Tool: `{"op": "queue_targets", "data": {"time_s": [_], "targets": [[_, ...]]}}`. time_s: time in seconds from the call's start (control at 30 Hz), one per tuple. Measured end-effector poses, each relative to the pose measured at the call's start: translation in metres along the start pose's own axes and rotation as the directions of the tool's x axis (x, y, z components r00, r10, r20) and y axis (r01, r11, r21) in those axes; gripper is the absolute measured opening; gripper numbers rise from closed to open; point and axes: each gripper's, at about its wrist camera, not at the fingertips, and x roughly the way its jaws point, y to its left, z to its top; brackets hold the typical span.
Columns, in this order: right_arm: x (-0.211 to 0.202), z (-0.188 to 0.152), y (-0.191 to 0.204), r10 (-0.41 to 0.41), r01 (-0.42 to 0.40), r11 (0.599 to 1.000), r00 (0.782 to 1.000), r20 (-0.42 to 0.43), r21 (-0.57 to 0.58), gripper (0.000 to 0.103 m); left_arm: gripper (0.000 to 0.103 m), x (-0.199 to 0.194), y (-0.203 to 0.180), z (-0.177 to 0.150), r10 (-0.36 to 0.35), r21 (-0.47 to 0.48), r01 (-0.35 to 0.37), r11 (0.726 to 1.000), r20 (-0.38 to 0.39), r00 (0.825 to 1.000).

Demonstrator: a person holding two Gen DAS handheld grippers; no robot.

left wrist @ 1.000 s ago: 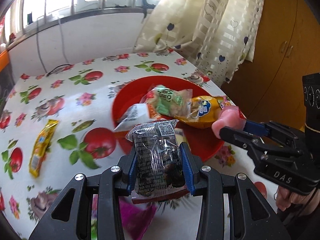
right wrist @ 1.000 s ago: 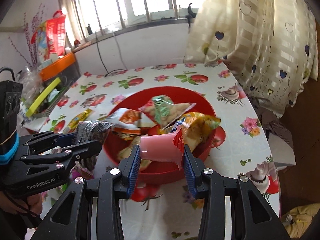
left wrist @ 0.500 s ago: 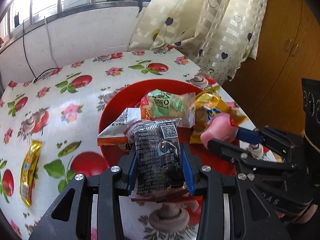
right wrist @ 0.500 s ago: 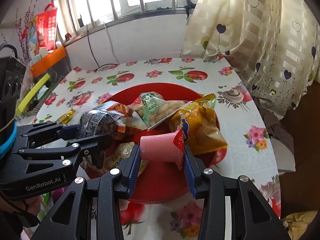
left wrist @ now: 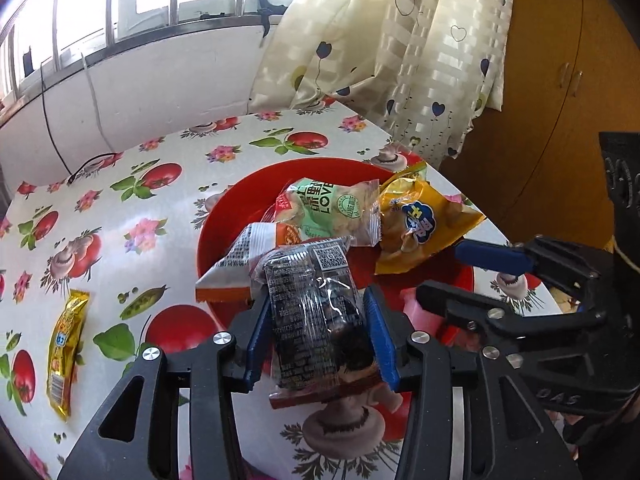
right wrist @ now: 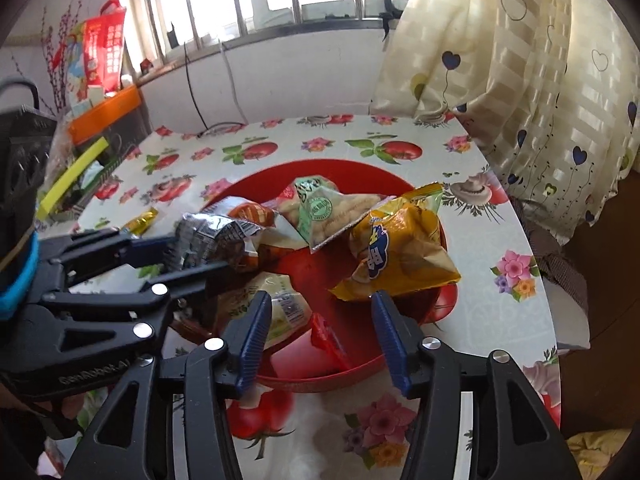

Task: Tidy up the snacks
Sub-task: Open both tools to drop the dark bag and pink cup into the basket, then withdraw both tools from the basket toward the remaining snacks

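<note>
My left gripper (left wrist: 316, 336) is shut on a black snack packet (left wrist: 316, 308) and holds it over the near rim of the red bowl (left wrist: 236, 204). It also shows in the right wrist view (right wrist: 196, 248). My right gripper (right wrist: 320, 332) is open over the bowl's (right wrist: 400, 356) near side, and a pink packet (right wrist: 308, 354) lies in the bowl below it. The bowl holds a green packet (right wrist: 324, 212), a yellow bag (right wrist: 396, 256) and an orange-white packet (left wrist: 244, 256).
A yellow snack bar (left wrist: 64, 348) lies on the flowered tablecloth (left wrist: 120, 208) left of the bowl. A curtain (right wrist: 520, 80) hangs at the table's right edge. Clutter and an orange box (right wrist: 104, 112) stand at the far left.
My right gripper has opened and the pink packet has dropped into the bowl. My left gripper has moved further over the bowl, still holding the black packet.
</note>
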Motion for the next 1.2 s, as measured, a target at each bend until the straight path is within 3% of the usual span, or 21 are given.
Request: {"op": "queue_targets", "data": {"time_s": [0.17,0.43,0.87,1.0,1.2], "targets": [[-0.016,-0.001,0.004,0.017,-0.017,1.000,1.000,0.025,0.005,0.052,0.055,-0.014,0.001,0.000,-0.002,-0.011,0.003,1.000,0.037,0.999],[-0.040,-0.008,0.015,0.021,-0.022,1.000,0.999,0.050,0.010,0.054,0.059,-0.044,0.005,-0.008,0.022,-0.029,-0.020,0.999,0.082,0.996],[-0.077,-0.027,0.057,0.065,-0.063,0.998,0.995,0.071,-0.029,0.054,0.059,-0.100,0.033,-0.062,0.049,-0.147,-0.040,0.988,0.062,0.997],[-0.071,-0.030,0.069,0.077,-0.075,0.996,0.995,0.062,-0.040,0.054,0.059,-0.111,0.045,-0.081,0.067,-0.171,-0.058,0.984,0.048,0.997],[-0.025,-0.007,0.078,0.035,-0.034,0.998,0.999,0.025,-0.055,0.054,0.059,-0.111,0.065,-0.097,0.070,-0.190,-0.063,0.980,0.030,0.997]]}}
